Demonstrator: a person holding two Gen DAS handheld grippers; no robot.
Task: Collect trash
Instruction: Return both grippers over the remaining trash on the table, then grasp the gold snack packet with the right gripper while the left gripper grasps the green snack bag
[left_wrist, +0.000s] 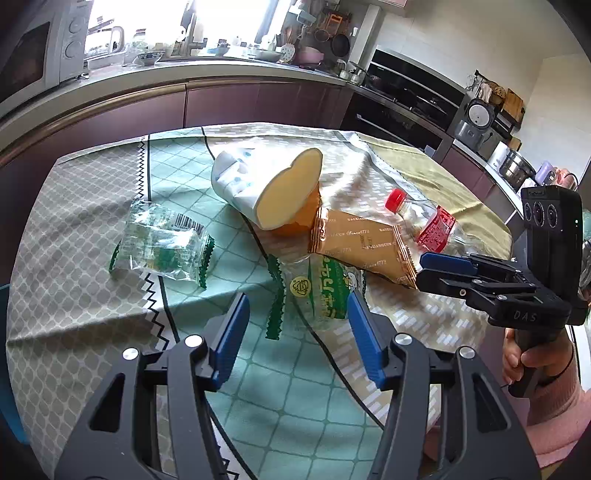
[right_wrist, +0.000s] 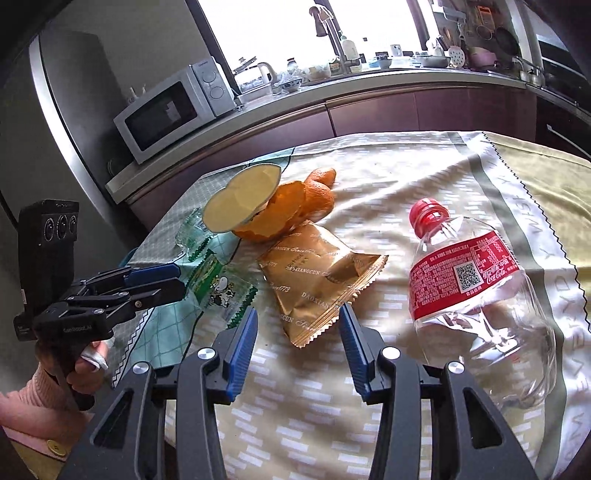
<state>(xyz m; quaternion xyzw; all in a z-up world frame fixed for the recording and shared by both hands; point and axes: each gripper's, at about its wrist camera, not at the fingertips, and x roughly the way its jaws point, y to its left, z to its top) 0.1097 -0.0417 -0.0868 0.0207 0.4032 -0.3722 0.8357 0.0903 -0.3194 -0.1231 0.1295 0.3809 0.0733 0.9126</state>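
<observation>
**Both grippers hovering over the trash pile, nothing picked yet**

I have the left gripper (left_wrist: 297, 314) spread, nothing between the fingers, hanging over the green wrapper (left_wrist: 317, 291) right in front of it. Right gripper (right_wrist: 298, 326) is the same: fingers apart, empty, lined up on the near corner of the gold packet (right_wrist: 317, 291). No pad touches anything that I can see.

Trash all sits on the tablecloth (left_wrist: 74, 258). Near: green wrapper, gold packet. The gold packet overlaps the green wrapper's far edge. To my right lies the bottle (right_wrist: 480, 295) on its side, red cap on, apart from the packet. To my left, a second clear wrapper (left_wrist: 162, 243), on its own. Further back: orange peel (right_wrist: 295, 206) with a tipped cup (left_wrist: 258, 188) lying on it, pale base facing me. Behind all that, counter and microwave (right_wrist: 170, 110), not my concern.

Risks, as I judge them:
- Flat wrappers on loose cloth: closing low could pinch the cloth too and drag the whole pile.
- Pulling the green wrapper may take the gold packet along, since they overlap.
- The two grippers sit close; going in together could knock them into each other.
- The bottle is round and slick, so a nudge may roll it toward the table edge.
- The cup is propped on the peel; a bump would topple it.
</observation>
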